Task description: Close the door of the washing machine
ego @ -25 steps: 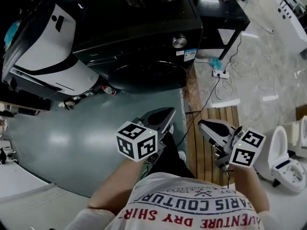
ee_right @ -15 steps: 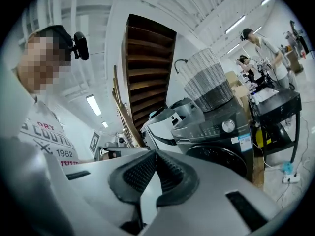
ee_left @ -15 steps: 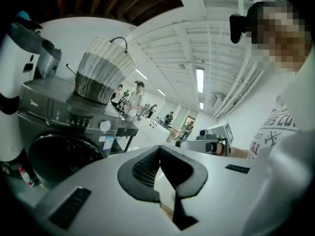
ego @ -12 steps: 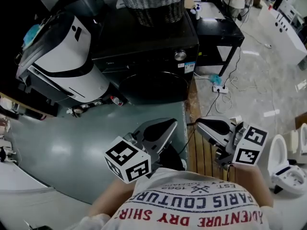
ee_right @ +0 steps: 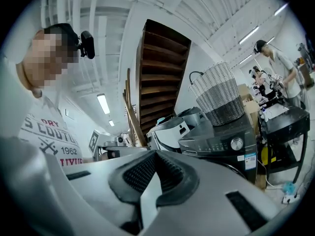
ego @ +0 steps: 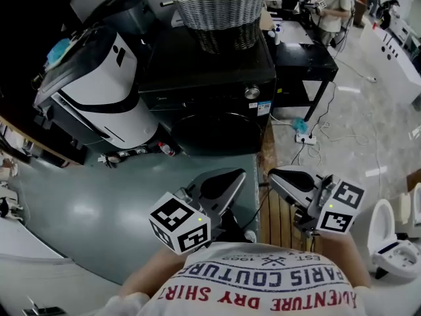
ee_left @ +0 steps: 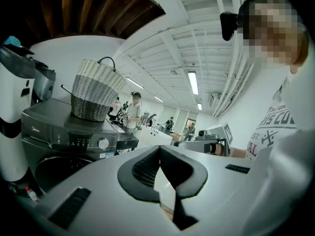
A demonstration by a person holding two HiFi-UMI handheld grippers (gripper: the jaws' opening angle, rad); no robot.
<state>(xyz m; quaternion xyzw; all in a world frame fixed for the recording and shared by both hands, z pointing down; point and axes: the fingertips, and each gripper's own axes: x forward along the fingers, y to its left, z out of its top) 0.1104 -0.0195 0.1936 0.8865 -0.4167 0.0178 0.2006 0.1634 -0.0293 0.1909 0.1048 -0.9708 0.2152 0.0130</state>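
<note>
Black washing machine (ego: 210, 78) is seen at 12 o'clock from both grippers, well apart from them. Its round door (ego: 214, 131) looks flush with the front, so the close is judged done or nearly done. Left gripper (ego: 235, 175) and right gripper (ego: 275, 175) are both held with jaws pressed together on nothing.

Risks:
- Latch engagement cannot be confirmed from here.
- If a second shove is given, closed tips could slip off the curved door or jolt the wicker basket (ego: 217, 8) on top.
- Socket strip (ego: 302, 137) at 4 o'clock of the door could be snagged.

Versus one second ago: both grippers are raised, the left cube is rolled, and more of the basket is shown.
</note>
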